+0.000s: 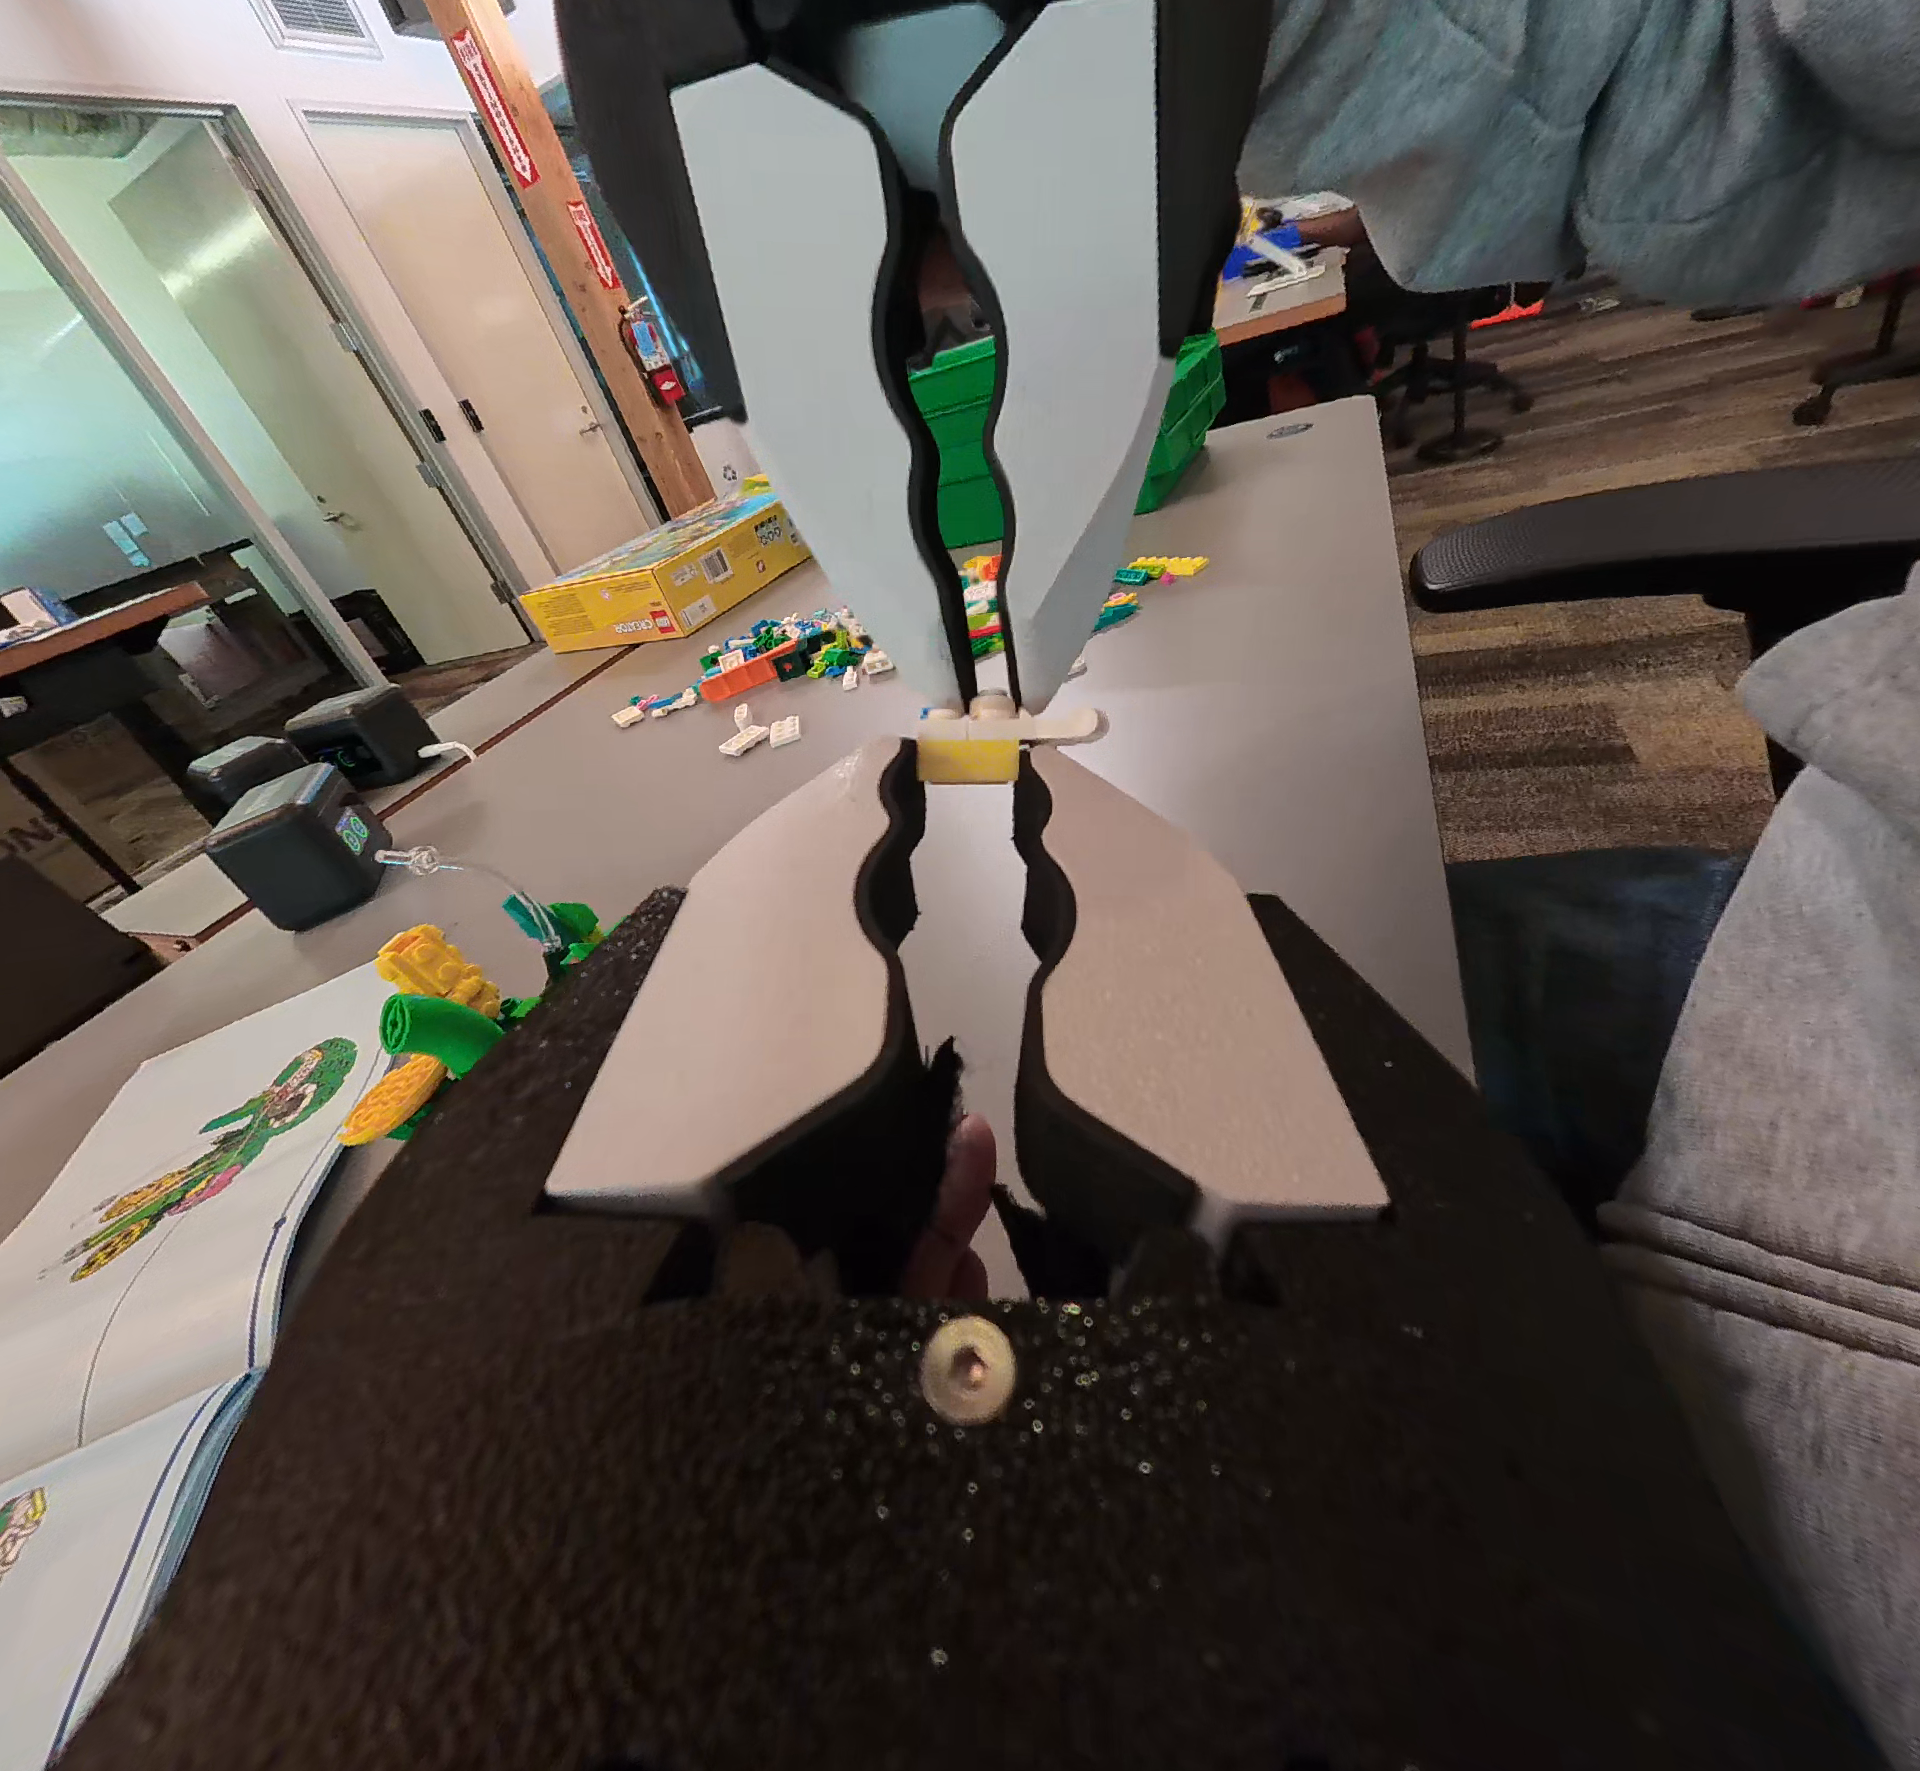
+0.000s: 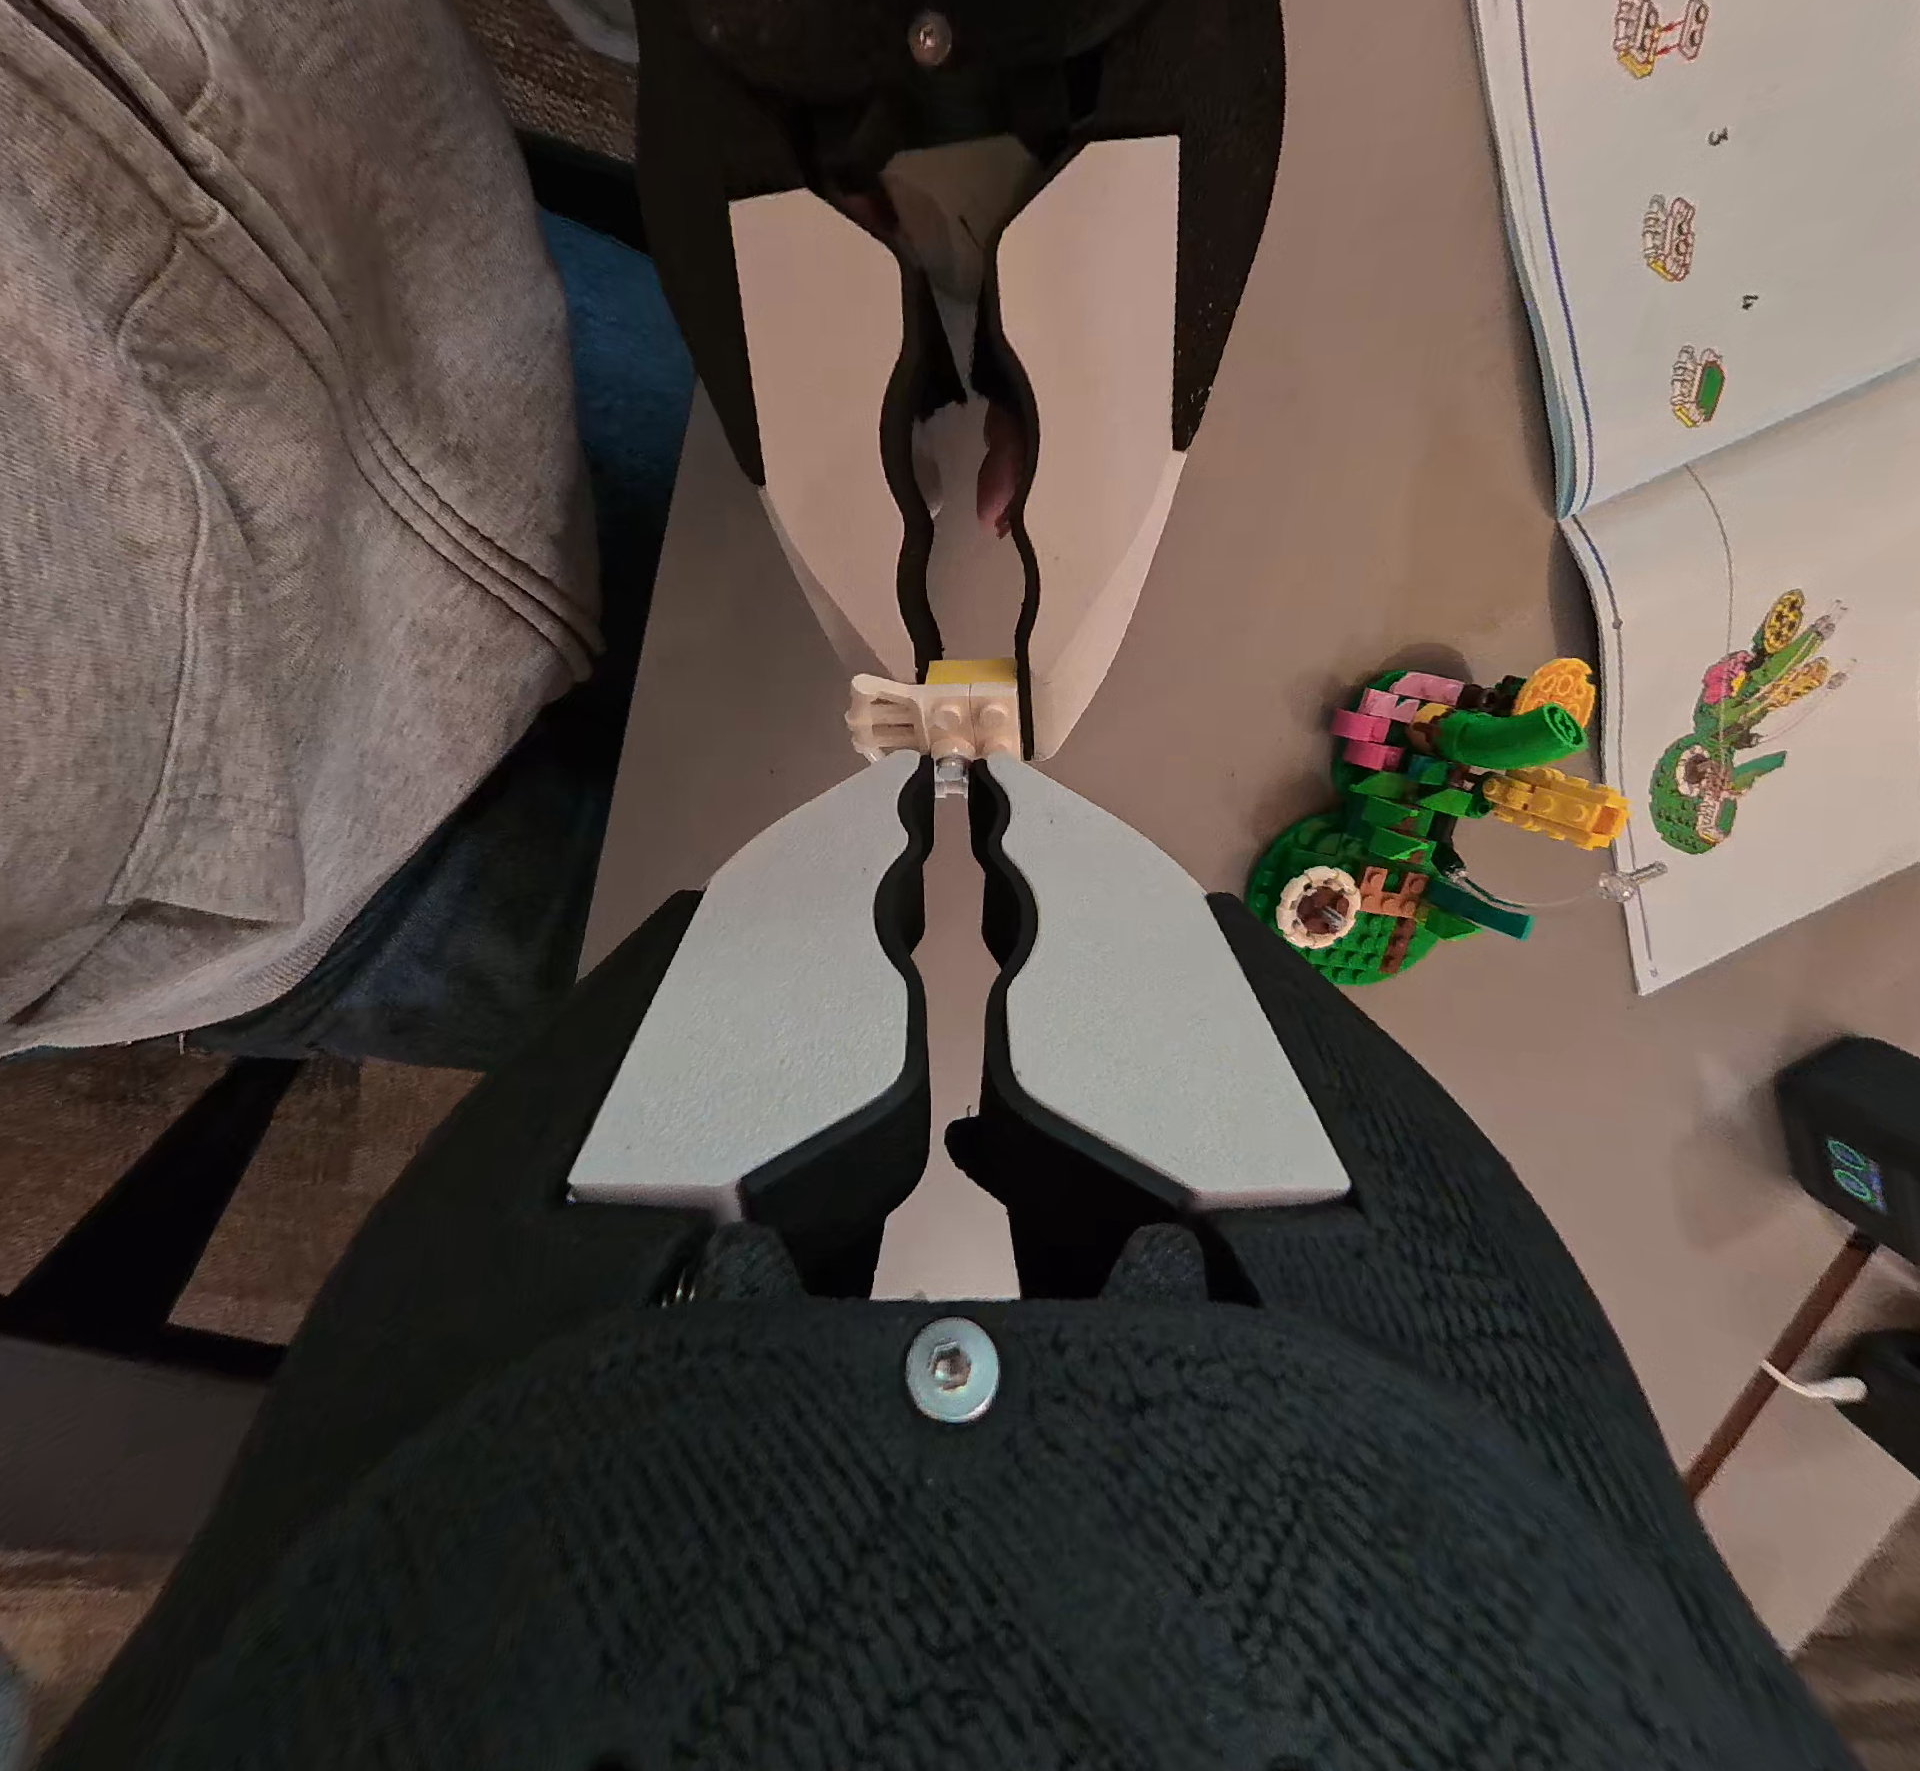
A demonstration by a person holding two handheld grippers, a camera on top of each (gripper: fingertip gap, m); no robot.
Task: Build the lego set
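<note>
A small assembly, a yellow brick (image 1: pixel 966 761) topped by white plates (image 1: pixel 987 711) with a white clip (image 1: pixel 1068 729) sticking out sideways, is held above the grey table (image 1: pixel 1247 682). My left gripper (image 1: pixel 968 765) is shut on the yellow brick. My right gripper (image 1: pixel 987 695) comes from the opposite side, tip to tip. In the right wrist view, my right gripper (image 2: pixel 949 772) is shut on a small pale round piece (image 2: pixel 948 776) pressed against the white plates (image 2: pixel 971 715). There the left gripper (image 2: pixel 971 682) holds the yellow brick (image 2: pixel 969 672).
A built green model with yellow and pink parts (image 2: pixel 1434 817) lies by the open instruction booklet (image 2: pixel 1714 163). Farther off are loose bricks (image 1: pixel 810 656), a yellow box (image 1: pixel 665 589) and green bins (image 1: pixel 966 433). Black devices (image 1: pixel 301 848) stand at the left. A person's grey sweatshirt (image 2: pixel 260 371) is close. My two grippers' fingertips are within a few centimetres of each other.
</note>
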